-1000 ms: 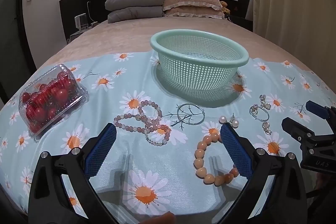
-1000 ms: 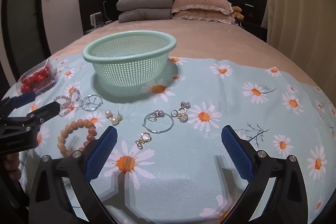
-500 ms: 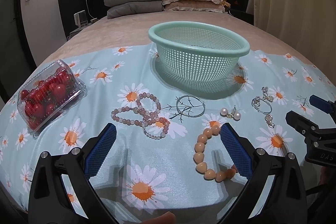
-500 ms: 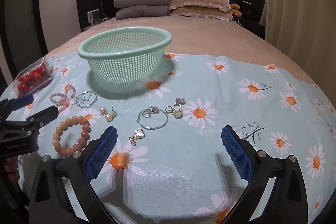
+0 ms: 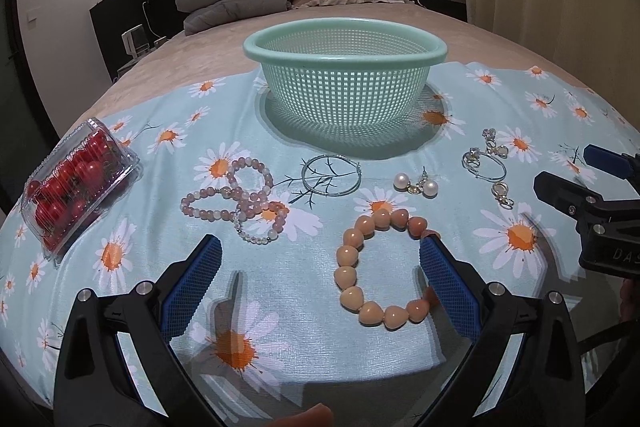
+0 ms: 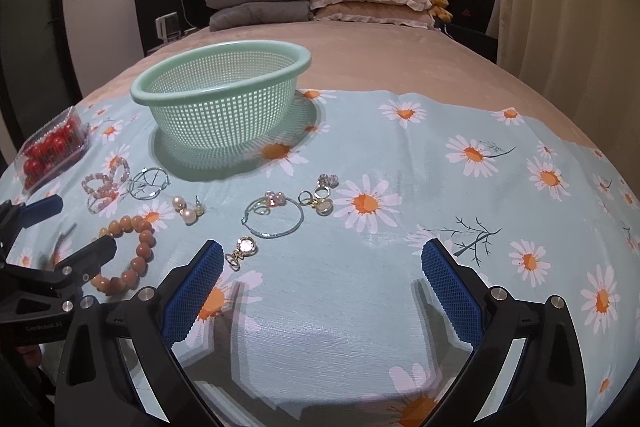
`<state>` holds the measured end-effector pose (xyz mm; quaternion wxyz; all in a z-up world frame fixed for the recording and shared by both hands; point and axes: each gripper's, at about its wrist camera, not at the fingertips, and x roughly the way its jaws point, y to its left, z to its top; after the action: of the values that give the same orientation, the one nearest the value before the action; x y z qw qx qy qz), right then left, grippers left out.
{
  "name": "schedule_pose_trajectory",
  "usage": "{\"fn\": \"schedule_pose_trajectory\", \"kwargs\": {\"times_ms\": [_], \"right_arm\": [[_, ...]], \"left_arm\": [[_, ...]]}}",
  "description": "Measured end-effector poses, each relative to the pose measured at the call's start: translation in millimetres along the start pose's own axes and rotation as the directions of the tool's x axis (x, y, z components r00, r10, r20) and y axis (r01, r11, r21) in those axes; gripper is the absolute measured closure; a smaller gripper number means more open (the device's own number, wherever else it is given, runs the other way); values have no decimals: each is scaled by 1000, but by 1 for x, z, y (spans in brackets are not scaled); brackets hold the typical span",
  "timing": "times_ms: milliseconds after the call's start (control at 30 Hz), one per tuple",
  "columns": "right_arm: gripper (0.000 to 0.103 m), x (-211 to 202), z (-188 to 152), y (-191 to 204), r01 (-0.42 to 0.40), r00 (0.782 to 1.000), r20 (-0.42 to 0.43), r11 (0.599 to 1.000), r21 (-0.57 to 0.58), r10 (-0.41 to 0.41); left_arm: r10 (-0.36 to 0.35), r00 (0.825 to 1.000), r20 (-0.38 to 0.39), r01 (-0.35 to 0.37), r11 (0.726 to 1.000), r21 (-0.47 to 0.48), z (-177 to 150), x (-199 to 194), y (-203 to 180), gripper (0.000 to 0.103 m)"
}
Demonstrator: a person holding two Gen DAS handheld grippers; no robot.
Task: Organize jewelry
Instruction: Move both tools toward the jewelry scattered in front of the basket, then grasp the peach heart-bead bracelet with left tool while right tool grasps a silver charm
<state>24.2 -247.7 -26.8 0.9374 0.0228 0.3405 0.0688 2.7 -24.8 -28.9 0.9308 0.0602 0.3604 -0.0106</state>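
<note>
Between the left hand-held gripper's (image 5: 320, 259) spread fingers — orange bead bracelet (image 5: 380, 267), ungrasped.

Mint-green basket (image 5: 344, 95), peach bead bracelet (image 5: 360, 267), red tomatoes (image 5: 72, 183), pale-blue daisy-print cloth (image 6: 400, 167).

Basket (image 5: 345, 98) behind the jewelry, tomato box (image 5: 76, 183) at left, bead bracelet (image 5: 384, 269) nearest, earrings (image 5: 489, 167) right.

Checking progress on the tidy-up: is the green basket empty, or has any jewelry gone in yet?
Empty as far as visible: the green basket shows only bare mesh inside, though its floor is partly hidden by the rim.
</note>
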Motion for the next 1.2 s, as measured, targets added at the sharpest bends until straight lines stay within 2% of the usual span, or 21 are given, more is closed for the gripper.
{"fn": "schedule_pose_trajectory", "kwargs": {"times_ms": [267, 433, 633, 767, 1000, 1100, 1200], "right_arm": [[8, 12, 0, -9, 13, 999, -43, 1000, -14, -14], [8, 24, 8, -30, 24, 998, -64, 999, 34, -21], [8, 51, 18, -45, 39, 994, -105, 998, 53, -33], [8, 58, 24, -41, 18, 994, -105, 999, 39, -13], [8, 75, 41, -25, 46, 995, -93, 999, -23, -48], [8, 87, 46, -25, 50, 991, -126, 999, 5, -49], [7, 104, 44, -24, 58, 979, -197, 998, 18, -54]], "left_arm": [[-7, 1000, -15, 8, 1000, 26, -3, 8, -10, 6], [-11, 999, -31, 11, 1000, 16, -3, 22, -9, 6], [-47, 999, -27, 47, 999, -8, -4, 29, -5, 6], [-33, 999, -37, 34, 999, 1, -4, 31, -8, 5], [-53, 998, -31, 53, 999, -13, -6, 33, -5, 5], [-72, 997, -25, 72, 997, -28, -7, 33, -2, 5], [-71, 997, -24, 70, 997, -27, -8, 32, -2, 5]]}}
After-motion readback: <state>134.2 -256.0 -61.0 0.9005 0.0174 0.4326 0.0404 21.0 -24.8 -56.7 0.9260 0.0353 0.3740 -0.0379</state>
